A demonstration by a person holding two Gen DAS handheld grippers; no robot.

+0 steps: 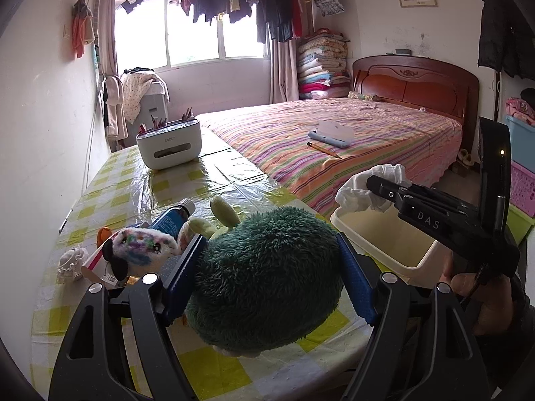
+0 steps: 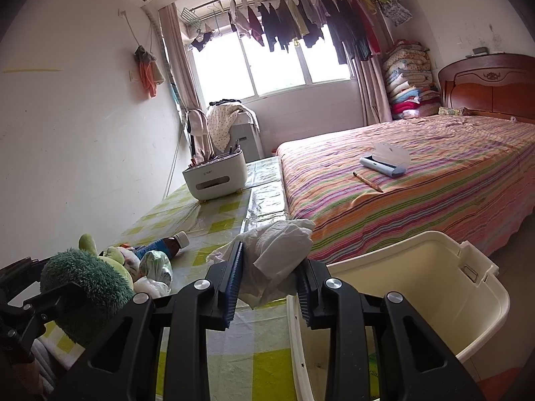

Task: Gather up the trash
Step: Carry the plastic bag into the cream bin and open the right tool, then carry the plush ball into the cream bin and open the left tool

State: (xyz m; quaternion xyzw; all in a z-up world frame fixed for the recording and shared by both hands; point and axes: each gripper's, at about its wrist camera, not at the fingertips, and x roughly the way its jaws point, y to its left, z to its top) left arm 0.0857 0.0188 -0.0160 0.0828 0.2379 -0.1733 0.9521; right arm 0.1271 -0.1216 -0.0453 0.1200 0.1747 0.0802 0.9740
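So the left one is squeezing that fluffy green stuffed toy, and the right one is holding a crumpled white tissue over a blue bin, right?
Nearly. The bin is cream-coloured plastic, not blue, as the right wrist view shows. The rest holds: the left gripper has its fingers closed on the fluffy green stuffed toy, and the right gripper holds the crumpled white tissue beside the bin's rim.

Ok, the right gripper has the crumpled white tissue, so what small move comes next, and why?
Probably carry the right gripper a little further right over the cream plastic bin, then open. The crumpled white tissue is clamped between its fingers near the bin's rim but seems not yet fully above the opening. The left gripper only holds the green plush toy.
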